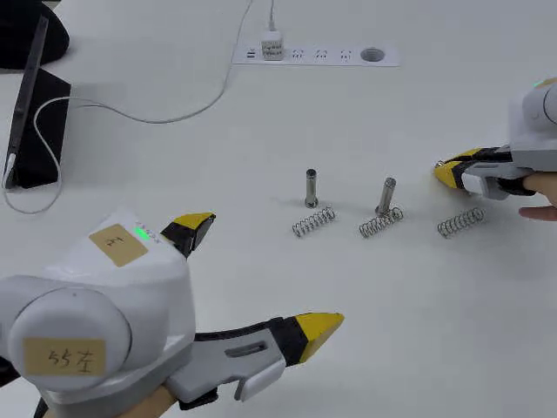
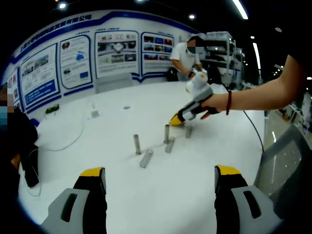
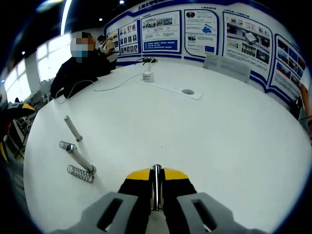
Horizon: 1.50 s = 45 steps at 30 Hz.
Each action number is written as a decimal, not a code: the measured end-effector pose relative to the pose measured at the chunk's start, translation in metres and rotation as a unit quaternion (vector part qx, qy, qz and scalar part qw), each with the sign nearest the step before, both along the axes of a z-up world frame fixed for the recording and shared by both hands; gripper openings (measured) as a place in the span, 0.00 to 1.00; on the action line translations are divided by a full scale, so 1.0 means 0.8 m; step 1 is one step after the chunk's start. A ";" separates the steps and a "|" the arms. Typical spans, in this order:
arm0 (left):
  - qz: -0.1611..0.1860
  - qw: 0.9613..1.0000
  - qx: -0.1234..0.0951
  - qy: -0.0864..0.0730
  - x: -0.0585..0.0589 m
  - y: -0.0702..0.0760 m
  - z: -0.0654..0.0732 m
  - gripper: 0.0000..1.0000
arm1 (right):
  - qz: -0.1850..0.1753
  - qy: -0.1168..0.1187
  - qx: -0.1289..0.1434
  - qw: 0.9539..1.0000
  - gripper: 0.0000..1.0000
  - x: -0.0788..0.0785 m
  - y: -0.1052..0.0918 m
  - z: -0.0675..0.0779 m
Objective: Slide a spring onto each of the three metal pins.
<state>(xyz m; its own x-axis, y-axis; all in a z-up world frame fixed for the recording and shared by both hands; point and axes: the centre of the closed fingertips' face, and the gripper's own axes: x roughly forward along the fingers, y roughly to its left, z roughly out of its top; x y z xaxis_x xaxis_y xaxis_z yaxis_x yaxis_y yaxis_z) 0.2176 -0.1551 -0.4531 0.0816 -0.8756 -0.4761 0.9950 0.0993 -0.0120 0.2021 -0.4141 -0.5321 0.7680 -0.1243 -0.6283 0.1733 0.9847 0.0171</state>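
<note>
All three still to do: no spring is on a pin yet. The left spring [image 1: 313,221] and middle spring [image 1: 380,222] lie flat on the worktop [image 1: 261,139] at six o'clock of the standing left pin [image 1: 311,188] and middle pin [image 1: 385,196]. The right spring [image 1: 460,222] lies alone at three o'clock. At its twelve o'clock my right tool [image 1: 448,171] pinches what I take for the third pin [image 3: 156,187]. At seven o'clock my left tool [image 1: 265,272] gapes wide, empty.

1. Bright, even light falls from ceiling strips [image 2: 240,8] above the table [image 1: 418,331].
2. Each standing pin [image 1: 311,187] throws a short, soft shadow on the table (pale grey, no hard edge).
3. Both gripper views bow strongly at their edges; posters [image 2: 117,51] beyond the table curve.
4. The head view above the table is sharp.
</note>
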 end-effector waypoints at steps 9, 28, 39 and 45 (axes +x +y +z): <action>0.000 1.000 -0.003 -0.004 0.001 0.000 0.003 0.94 | -0.006 -0.021 0.009 1.000 0.08 -0.009 0.012 0.023; -0.001 1.000 -0.014 -0.012 0.001 0.000 0.012 0.94 | -0.004 -0.035 0.003 0.999 0.08 -0.032 0.046 0.054; -0.006 1.000 -0.018 -0.015 -0.001 -0.001 0.016 0.94 | 0.006 -0.022 -0.007 1.000 0.08 -0.039 0.055 0.050; -0.003 1.000 -0.022 -0.014 -0.001 -0.001 0.018 0.94 | 0.010 -0.018 -0.012 1.000 0.08 -0.042 0.055 0.051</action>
<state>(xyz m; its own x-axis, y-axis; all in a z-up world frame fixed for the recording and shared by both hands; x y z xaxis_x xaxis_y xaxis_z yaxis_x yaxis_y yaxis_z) 0.2167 -0.1556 -0.4388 0.0883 -0.8963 -0.4346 0.9957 0.0924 0.0117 0.1683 -0.3703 -0.4917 0.7926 -0.1232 -0.5972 0.1531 0.9882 -0.0006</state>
